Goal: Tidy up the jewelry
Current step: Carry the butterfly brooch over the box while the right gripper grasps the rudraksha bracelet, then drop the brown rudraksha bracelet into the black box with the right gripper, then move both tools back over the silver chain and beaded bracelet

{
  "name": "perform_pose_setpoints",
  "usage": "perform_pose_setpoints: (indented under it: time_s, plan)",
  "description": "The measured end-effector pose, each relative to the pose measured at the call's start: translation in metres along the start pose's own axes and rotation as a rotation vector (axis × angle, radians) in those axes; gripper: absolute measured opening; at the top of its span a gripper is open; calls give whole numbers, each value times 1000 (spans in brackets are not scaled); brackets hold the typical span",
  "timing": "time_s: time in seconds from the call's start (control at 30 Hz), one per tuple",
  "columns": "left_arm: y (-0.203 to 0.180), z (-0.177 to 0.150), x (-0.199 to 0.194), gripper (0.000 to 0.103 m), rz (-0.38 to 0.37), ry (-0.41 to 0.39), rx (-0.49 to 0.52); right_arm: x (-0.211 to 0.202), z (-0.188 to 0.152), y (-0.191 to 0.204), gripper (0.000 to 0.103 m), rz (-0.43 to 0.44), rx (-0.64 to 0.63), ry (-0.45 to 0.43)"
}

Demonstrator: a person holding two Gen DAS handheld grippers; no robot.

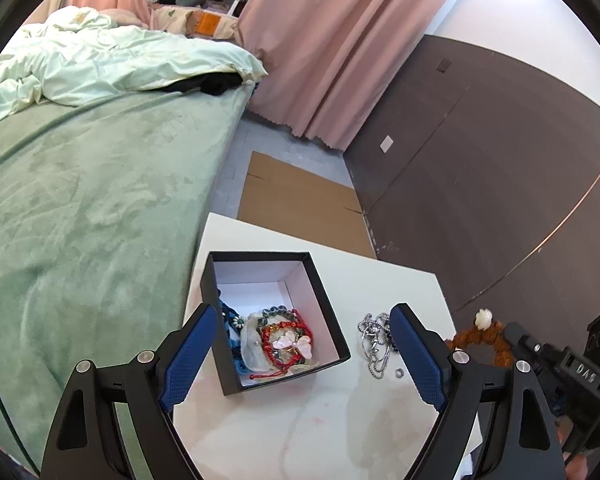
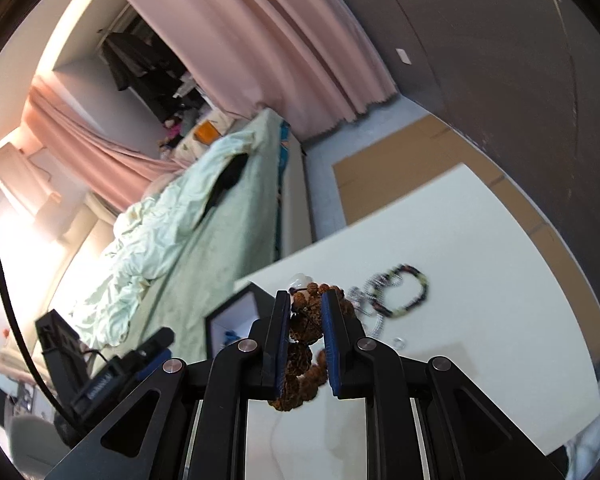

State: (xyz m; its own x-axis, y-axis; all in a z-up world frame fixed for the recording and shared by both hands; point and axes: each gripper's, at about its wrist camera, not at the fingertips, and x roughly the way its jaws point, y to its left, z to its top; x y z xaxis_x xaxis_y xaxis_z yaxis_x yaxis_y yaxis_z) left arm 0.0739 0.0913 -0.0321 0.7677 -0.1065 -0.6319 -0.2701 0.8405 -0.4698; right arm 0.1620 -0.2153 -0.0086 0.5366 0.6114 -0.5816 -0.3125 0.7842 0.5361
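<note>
A black box with a white lining (image 1: 324,300) stands on the white table (image 1: 320,420) and holds several bracelets (image 1: 284,340). My left gripper (image 1: 302,316) is open above the box's near side. A silver chain (image 1: 374,340) and a small ring (image 1: 398,373) lie right of the box. My right gripper (image 2: 306,304) is shut on a brown seed-bead bracelet (image 2: 302,360) with a white flower bead, held above the table; it also shows in the left wrist view (image 1: 482,334). A dark bead bracelet (image 2: 404,292) lies on the table by the chain. The box corner (image 2: 232,316) shows to the left.
A bed with a green blanket (image 1: 92,208) runs along the table's left edge. Flat cardboard (image 1: 300,196) lies on the floor beyond the table. Pink curtains (image 1: 340,52) and a dark wall panel (image 1: 480,160) stand behind.
</note>
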Motion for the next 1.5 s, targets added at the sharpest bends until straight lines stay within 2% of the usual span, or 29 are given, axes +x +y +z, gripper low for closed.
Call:
perform_pose_setpoints:
  time_s: [0.2, 0.47, 0.6, 0.67, 0.7, 0.73, 0.9, 1.07, 1.2, 1.33, 1.5]
  plan:
    - [17, 9, -16, 88, -9, -33, -43, 10, 4, 33, 17, 16, -54, 8]
    - [41, 16, -31, 89, -6, -69, -123, 43, 8, 80, 17, 56, -145, 52]
    - [46, 16, -30, 89, -6, -63, -139, 83, 0, 99, 18, 109, -201, 178]
    - [45, 16, -31, 89, 0, -62, -131, 95, -9, 100, 32, 156, -211, 195]
    - [45, 15, -31, 89, 4, -62, -125, 96, -11, 98, 53, 156, -213, 189]
    - [43, 14, -31, 89, 7, -62, -118, 96, -13, 94, 61, 138, -205, 178]
    - [37, 11, -30, 89, 12, -63, -98, 74, -5, 65, 61, 152, -128, 130]
    - [26, 6, -20, 89, 11, -43, -83, 51, 6, 19, 61, 74, -14, 93]
    - [12, 0, -15, 89, 9, -27, -49, 32, 15, 0, 62, 31, 7, 67]
    - [-3, -6, -11, 89, 6, -14, 3, 17, 19, -13, 83, 7, 6, 45]
    - [-19, -14, -8, 89, -12, -6, 41, 8, 21, -29, 85, -12, 20, 73]
